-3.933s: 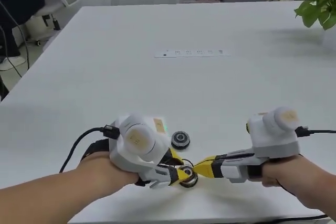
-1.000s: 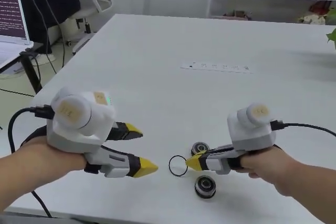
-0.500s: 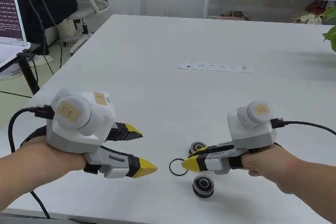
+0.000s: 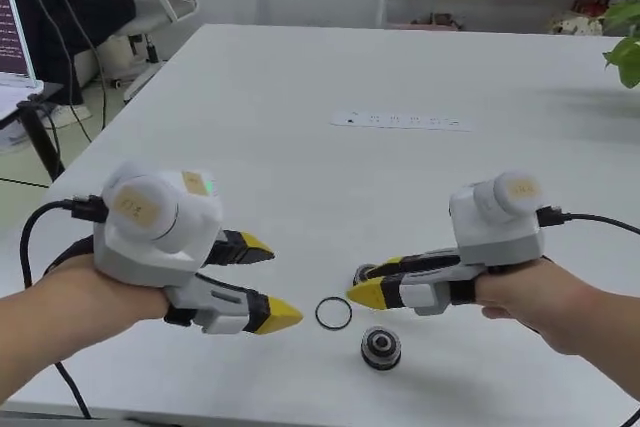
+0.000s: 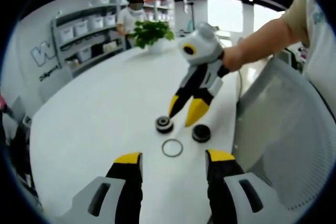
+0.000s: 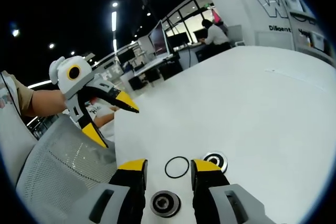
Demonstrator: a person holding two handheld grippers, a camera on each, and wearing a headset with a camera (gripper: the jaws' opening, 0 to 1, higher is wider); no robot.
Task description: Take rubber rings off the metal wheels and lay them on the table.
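Observation:
A thin black rubber ring lies flat on the white table, free of both grippers. One metal wheel sits just to the ring's right, nearer me. A second wheel peeks out behind the right gripper's jaws. My left gripper hovers open left of the ring, nothing between its jaws. My right gripper is open just right of the ring, above the table. The left gripper view has the ring ahead of its jaws, both wheels beyond. In the right gripper view the ring lies between the jaw tips' line.
A white power strip lies mid-table, far from the work. A green plant stands at the right edge. An office chair and a seated person are past the far left corner. The table's near edge runs just below the grippers.
The right gripper has drawn back from the ring and opened, leaving the ring lying on the table. Earlier both grippers were closed in on one wheel. The left gripper barely moved.

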